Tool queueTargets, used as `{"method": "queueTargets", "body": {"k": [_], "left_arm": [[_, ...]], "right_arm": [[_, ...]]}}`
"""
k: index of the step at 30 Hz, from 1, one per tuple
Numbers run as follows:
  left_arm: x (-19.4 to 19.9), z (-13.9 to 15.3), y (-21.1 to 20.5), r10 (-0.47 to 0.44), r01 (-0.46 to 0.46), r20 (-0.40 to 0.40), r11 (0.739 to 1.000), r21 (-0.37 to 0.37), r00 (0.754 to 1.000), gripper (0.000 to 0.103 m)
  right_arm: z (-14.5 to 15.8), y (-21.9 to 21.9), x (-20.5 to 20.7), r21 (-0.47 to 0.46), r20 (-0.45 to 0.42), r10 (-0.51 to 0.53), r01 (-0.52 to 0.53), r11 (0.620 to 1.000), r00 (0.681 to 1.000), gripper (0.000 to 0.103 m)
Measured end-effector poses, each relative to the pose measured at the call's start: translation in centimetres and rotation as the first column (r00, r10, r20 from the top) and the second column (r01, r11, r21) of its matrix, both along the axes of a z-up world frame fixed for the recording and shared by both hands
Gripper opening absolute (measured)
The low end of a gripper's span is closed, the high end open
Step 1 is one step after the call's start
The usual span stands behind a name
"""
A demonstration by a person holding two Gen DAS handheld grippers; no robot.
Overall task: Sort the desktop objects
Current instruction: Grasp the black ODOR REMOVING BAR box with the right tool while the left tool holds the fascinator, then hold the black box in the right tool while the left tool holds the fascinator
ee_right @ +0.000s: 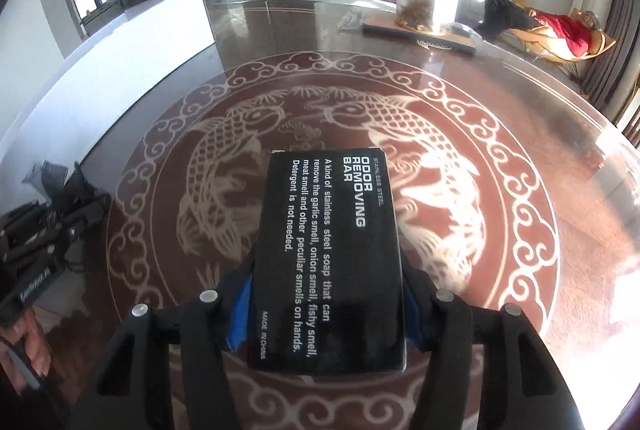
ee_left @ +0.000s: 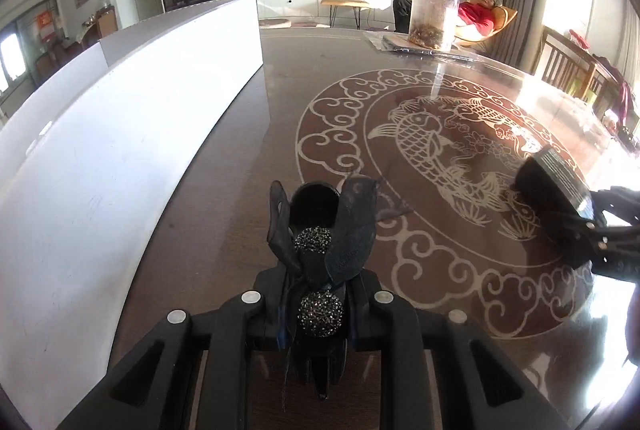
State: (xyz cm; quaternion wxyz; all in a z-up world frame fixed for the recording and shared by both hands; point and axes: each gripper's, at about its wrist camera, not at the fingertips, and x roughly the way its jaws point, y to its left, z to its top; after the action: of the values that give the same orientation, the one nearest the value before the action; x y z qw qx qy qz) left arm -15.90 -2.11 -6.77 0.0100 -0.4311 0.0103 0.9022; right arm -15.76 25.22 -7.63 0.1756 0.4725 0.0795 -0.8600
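Note:
My left gripper (ee_left: pixel 318 290) is shut on a black hair clip (ee_left: pixel 320 250) with dark fabric bows and two glittery beads, held above the table's left part next to the white box. My right gripper (ee_right: pixel 326 294) is shut on a black soap box (ee_right: pixel 328 254) printed "ODOR REMOVING BAR", held above the carp pattern. The soap box and right gripper also show in the left wrist view (ee_left: pixel 556 194) at the right. The left gripper with the clip shows in the right wrist view (ee_right: pixel 60 214) at the left.
A long white box (ee_left: pixel 120 134) runs along the table's left side. A clear plastic jar (ee_left: pixel 434 16) with dark contents stands on a flat board at the far edge. The glossy dark table (ee_left: pixel 280 98) has a round carp design. Chairs stand at the right.

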Motion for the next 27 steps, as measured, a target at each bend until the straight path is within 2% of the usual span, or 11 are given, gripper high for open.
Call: {"method": "queueTargets", "body": {"k": [5,6,7,8,9,10,11,15,16,17,27], "left_arm": [[0.8,0.2,0.8,-0.014,0.014,0.002,1.000,0.006,1.000,0.021],[0.9,0.3,0.9,-0.013,0.013,0.002,1.000,-0.003,1.000,0.022],[0.9,0.3,1.1,-0.006,0.006,0.003,1.000,-0.011,1.000,0.026],[1.0,0.3,1.0,0.010,-0.010,0.003,1.000,-0.021,1.000,0.037],[1.0,0.3,0.7,0.025,-0.025,0.006,1.000,-0.017,1.000,0.045],[0.9,0.2,0.4,0.028,-0.028,0.018,1.000,0.001,0.999,0.065],[0.7,0.1,0.1,0.029,-0.030,0.029,0.999,0.019,0.999,0.075],[0.5,-0.2,0.4,0.008,-0.008,0.049,1.000,0.011,0.999,0.084],[0.4,-0.4,0.8,-0.004,0.005,0.059,1.000,-0.008,0.998,0.094],[0.3,-0.5,1.0,-0.007,0.008,0.067,1.000,-0.016,0.998,0.097],[0.3,-0.6,0.6,-0.006,0.006,0.080,1.000,0.002,0.997,0.103]], "right_arm": [[-0.7,6.7,9.1,0.013,-0.076,0.032,-0.031,0.999,0.997,0.060],[-0.8,7.2,9.8,0.012,-0.087,0.024,-0.023,1.000,0.996,0.066],[-1.3,7.1,10.2,0.014,-0.091,0.013,-0.011,1.000,0.996,0.081],[-1.4,7.5,10.4,0.014,-0.084,-0.001,0.002,1.000,0.997,0.094],[-1.3,8.2,10.6,0.016,-0.072,-0.011,0.012,1.000,0.997,0.095],[-1.2,8.2,10.7,0.012,-0.069,-0.013,0.014,1.000,0.998,0.095],[-1.3,8.1,10.8,0.008,-0.065,-0.014,0.014,1.000,0.998,0.096],[-1.5,7.6,10.4,0.015,-0.055,-0.030,0.031,0.999,0.998,0.103],[-1.5,7.5,10.4,0.015,-0.056,-0.030,0.031,0.999,0.998,0.103],[-1.4,7.6,10.4,0.014,-0.055,-0.030,0.031,0.999,0.998,0.103],[-1.4,7.7,10.3,0.014,-0.055,-0.031,0.032,0.999,0.998,0.103]]}}
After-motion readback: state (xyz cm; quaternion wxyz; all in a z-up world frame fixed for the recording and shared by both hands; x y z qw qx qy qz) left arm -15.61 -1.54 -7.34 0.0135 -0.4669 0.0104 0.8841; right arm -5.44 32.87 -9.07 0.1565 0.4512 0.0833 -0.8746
